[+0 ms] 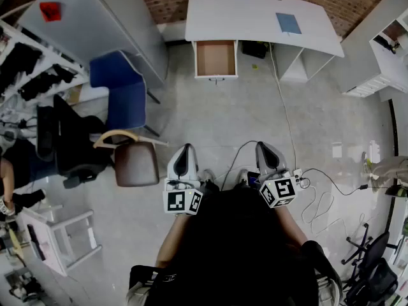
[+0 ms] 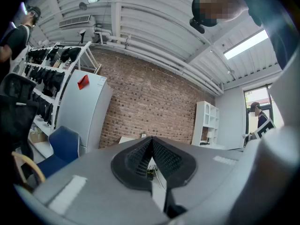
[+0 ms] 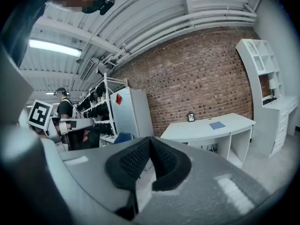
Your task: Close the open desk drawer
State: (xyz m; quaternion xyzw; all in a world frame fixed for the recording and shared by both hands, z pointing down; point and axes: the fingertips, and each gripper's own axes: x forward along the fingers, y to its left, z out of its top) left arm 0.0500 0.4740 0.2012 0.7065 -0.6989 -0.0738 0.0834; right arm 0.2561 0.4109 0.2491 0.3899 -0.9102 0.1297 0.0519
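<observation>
A white desk [image 1: 255,18] stands against the brick wall at the far end, and its drawer [image 1: 215,58] is pulled out, showing a bare brown inside. Both grippers are held close to the person's body, well short of the desk. My left gripper [image 1: 184,160] is shut with nothing in it; its pads [image 2: 151,156] meet. My right gripper [image 1: 265,156] is shut and empty too, its pads [image 3: 149,158] touching. The desk [image 3: 206,128] with a blue book [image 3: 217,125] shows in the right gripper view.
A blue chair [image 1: 121,94] and a brown stool [image 1: 136,163] stand left of the path. A tall white cabinet [image 1: 95,24] is at far left, white shelves [image 1: 382,50] at right. Cables [image 1: 312,196] trail on the floor at right. Another person [image 3: 62,109] stands by the racks.
</observation>
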